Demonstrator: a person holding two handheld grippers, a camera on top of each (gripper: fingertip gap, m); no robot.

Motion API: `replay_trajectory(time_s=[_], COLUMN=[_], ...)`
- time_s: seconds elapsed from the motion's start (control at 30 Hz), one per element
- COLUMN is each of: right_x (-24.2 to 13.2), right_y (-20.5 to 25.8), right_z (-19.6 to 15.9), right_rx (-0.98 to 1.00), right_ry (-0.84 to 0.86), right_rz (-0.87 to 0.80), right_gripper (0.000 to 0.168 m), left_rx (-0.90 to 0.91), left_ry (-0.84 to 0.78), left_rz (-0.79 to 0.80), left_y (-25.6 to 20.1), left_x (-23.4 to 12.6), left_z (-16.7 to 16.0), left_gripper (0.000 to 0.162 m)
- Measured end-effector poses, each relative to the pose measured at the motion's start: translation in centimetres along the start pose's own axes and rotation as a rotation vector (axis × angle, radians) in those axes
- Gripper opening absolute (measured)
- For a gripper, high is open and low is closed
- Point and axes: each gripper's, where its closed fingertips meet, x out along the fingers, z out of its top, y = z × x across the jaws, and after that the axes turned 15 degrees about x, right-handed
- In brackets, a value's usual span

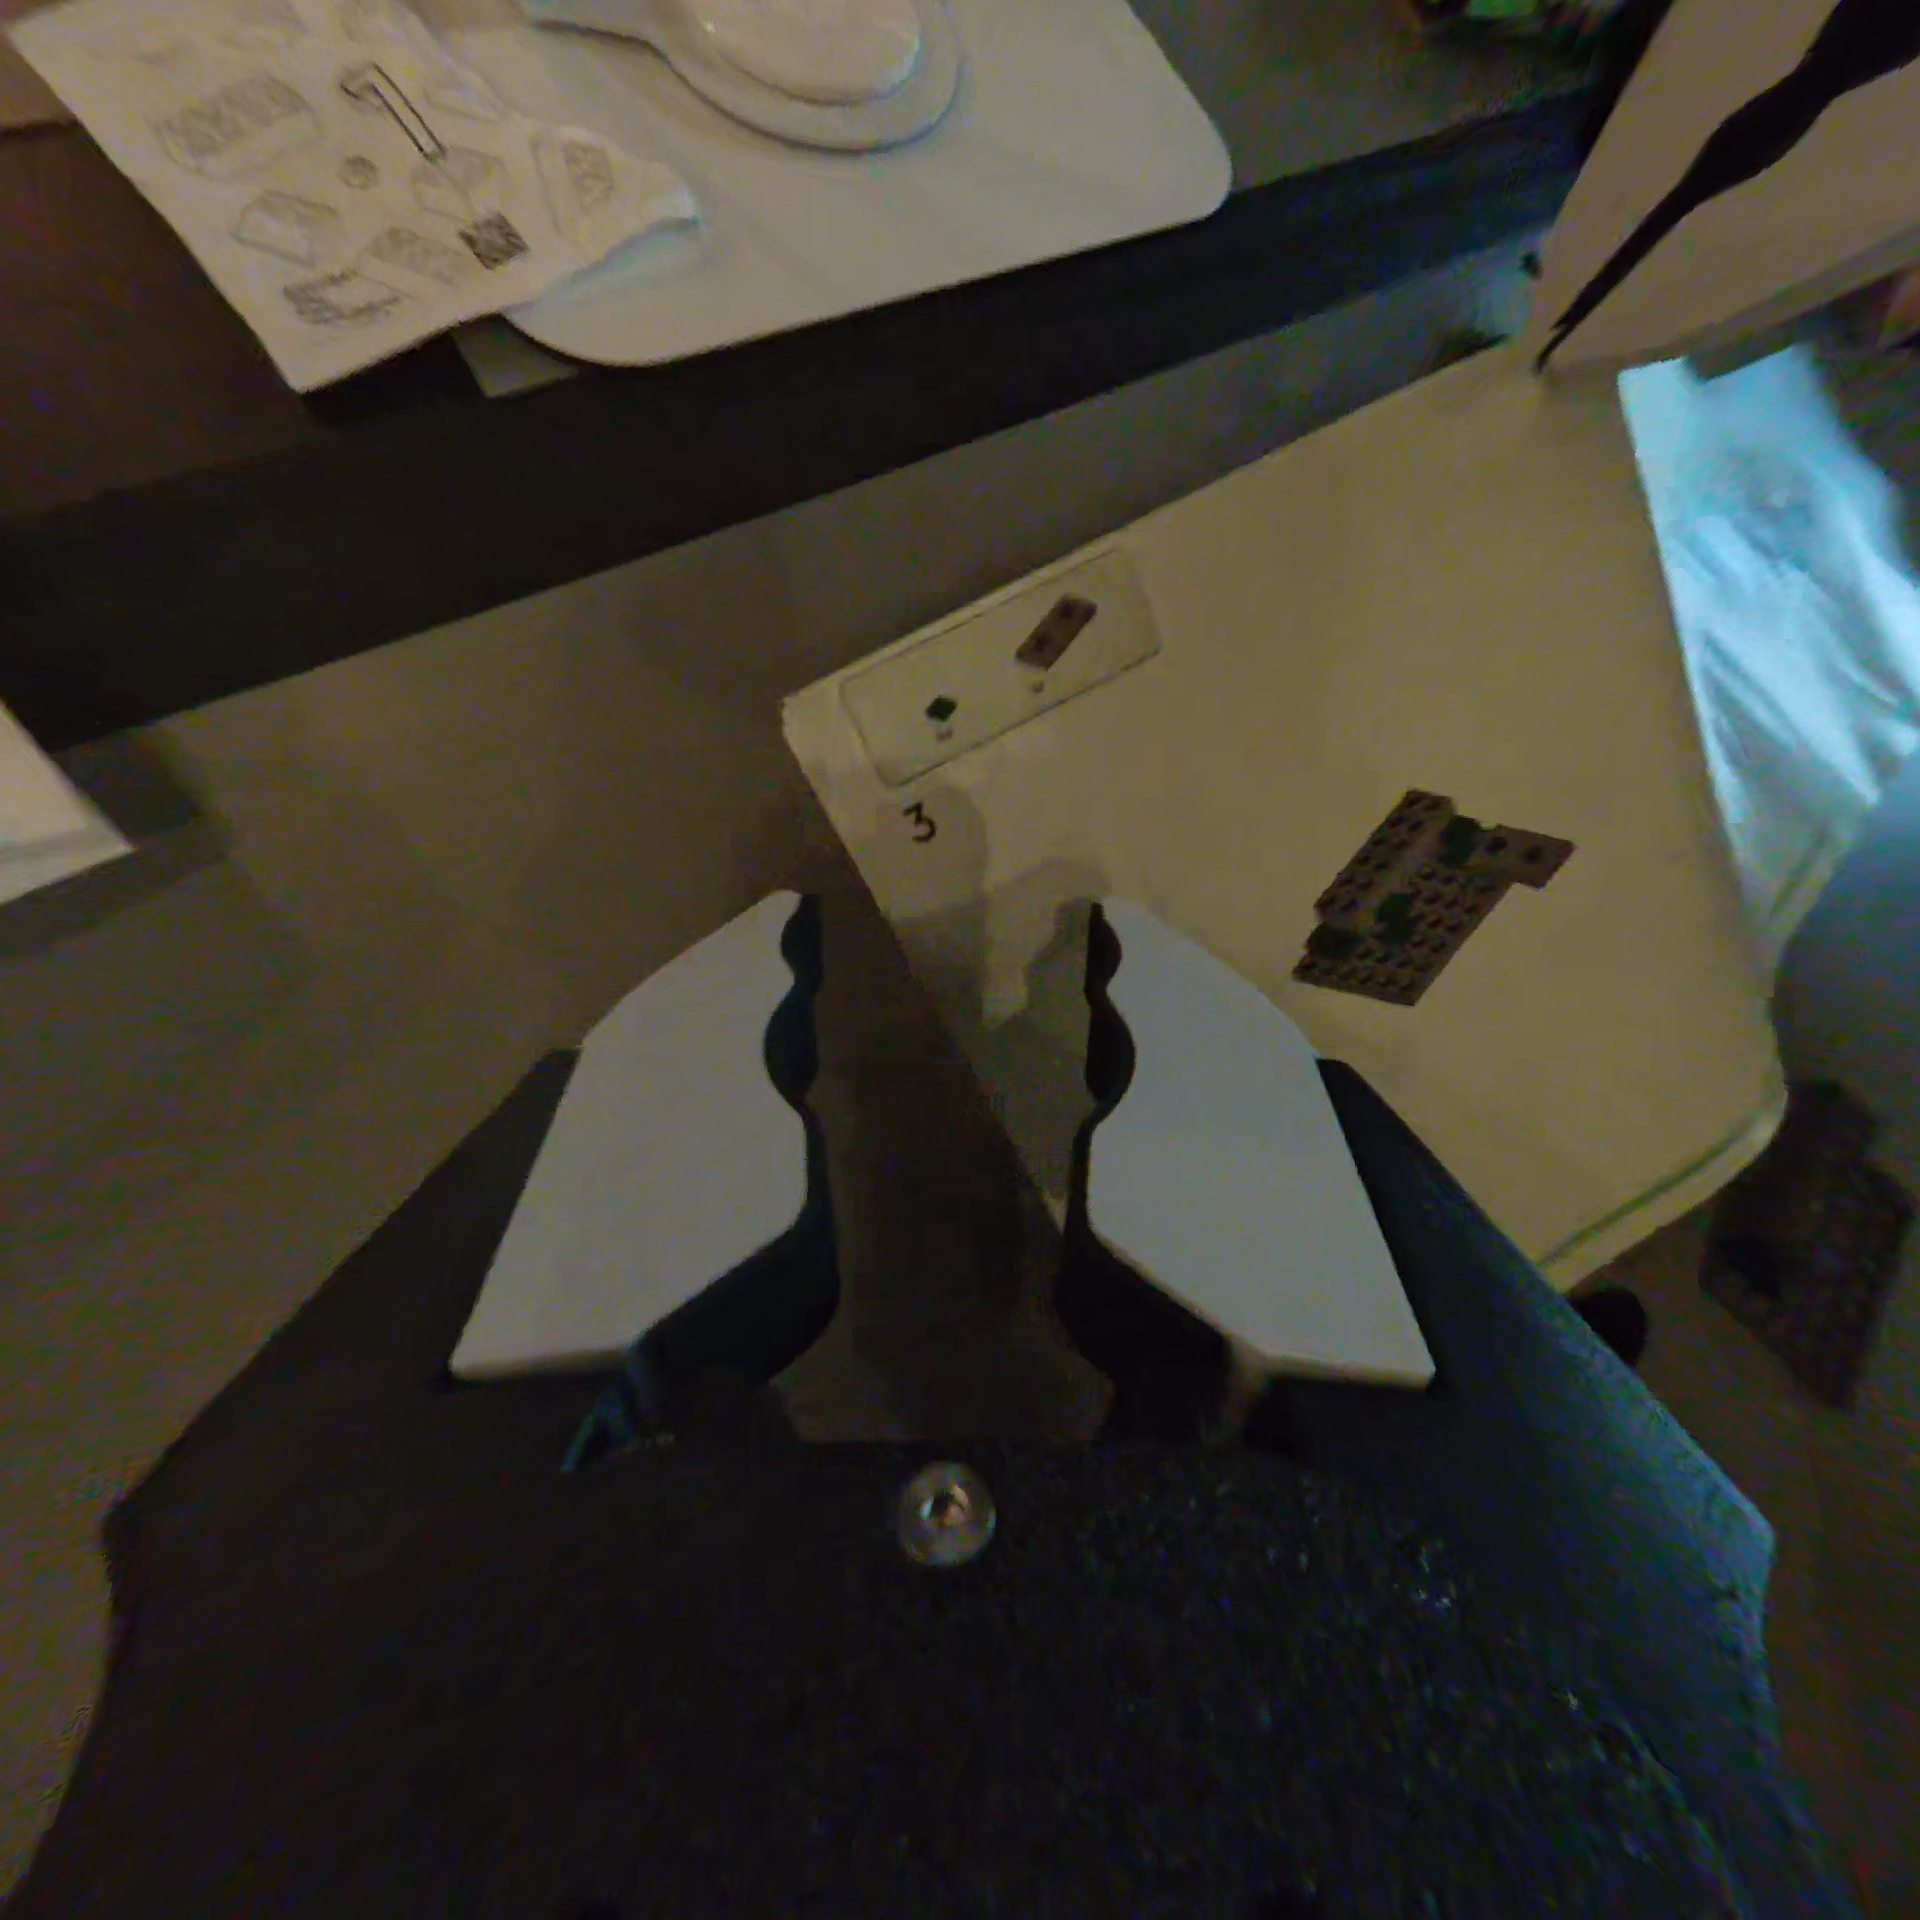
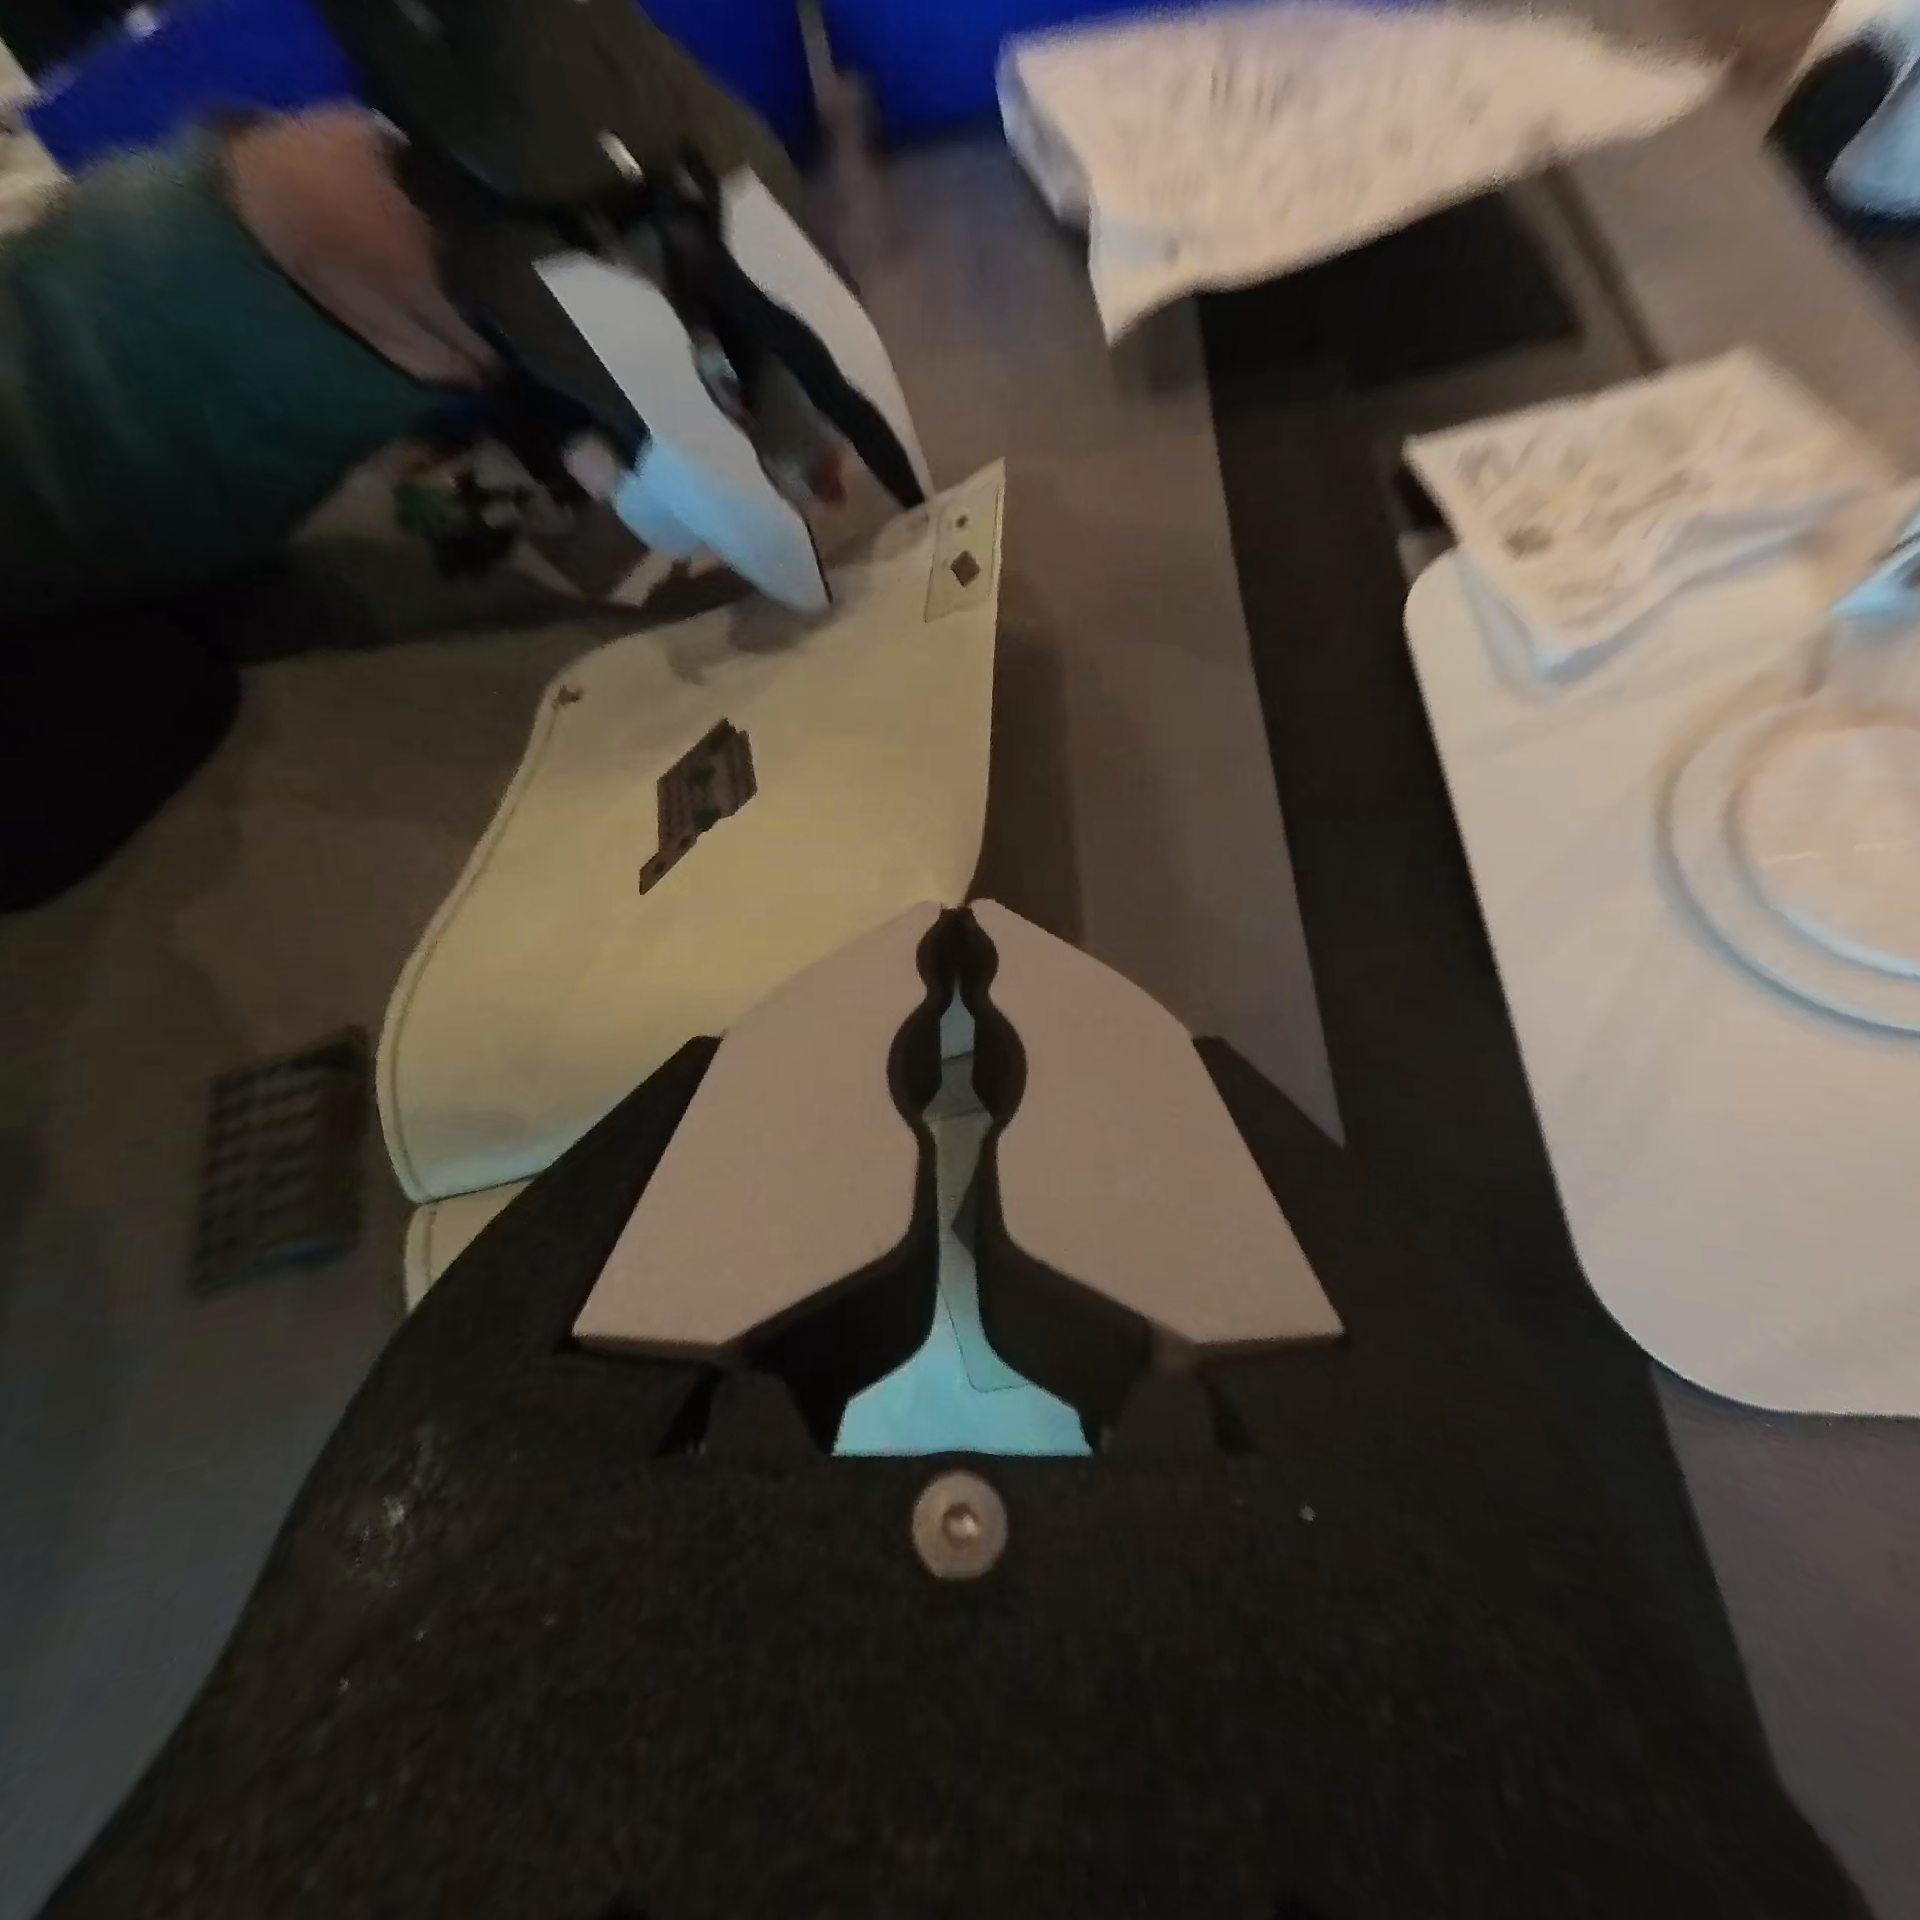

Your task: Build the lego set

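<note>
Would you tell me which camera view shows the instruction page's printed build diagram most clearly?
The left wrist view: the diagram on the instruction page is sharp and unobstructed. The right wrist view shows it smaller and blurred, farther off, on the page pinched by the right gripper.

Dim indoor tabletop work spot; home or lab, cannot tell. Grey table (image 1: 416,883) crossed by a dark strip (image 2: 1309,727), with printed instruction sheets (image 1: 343,177) and a white mat (image 2: 1621,1039).

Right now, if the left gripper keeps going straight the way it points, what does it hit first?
Most likely the corner of the open instruction page lying on the grey table. The left gripper is open, angled down at it; depth is unclear.
</note>
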Motion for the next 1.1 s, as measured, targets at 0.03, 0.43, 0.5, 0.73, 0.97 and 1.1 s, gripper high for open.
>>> replay_trajectory(time_s=[0.03, 0.43, 0.5, 0.73, 0.97, 1.1], right_x=[-0.4, -4.1, -4.5, -5.3, -7.0, -6.8], right_y=[0.4, 3.3, 3.6, 2.8, -1.1, -1.4], right_z=[0.2, 0.4, 0.4, -0.4, -7.2, -11.6], right_rx=[-0.015, -0.093, -0.098, -0.043, 0.016, -0.026], right_ry=[-0.024, -0.171, -0.177, -0.175, 0.023, 0.161], right_rz=[0.009, 0.022, 0.004, -0.088, -0.277, -0.402], right_gripper=[0.0, 0.0, 0.0, 0.014, 0.037, 0.028], left_rx=[-0.007, 0.044, 0.118, 0.239, 0.148, 0.073], left_ry=[-0.004, -0.283, -0.279, -0.327, -0.327, -0.338], left_rz=[-0.026, -0.36, -0.318, -0.324, -0.359, -0.367], left_y=[-0.3, -6.5, -6.9, -7.4, -6.3, -5.4], left_x=[0.2, -0.7, -0.8, -1.5, -2.2, -2.4], left_z=[0.0, 4.3, 4.4, 4.6, 3.6, 3.0], left_gripper=[0.053, 0.0, 0.0, 0.0, 0.0, 0.0])
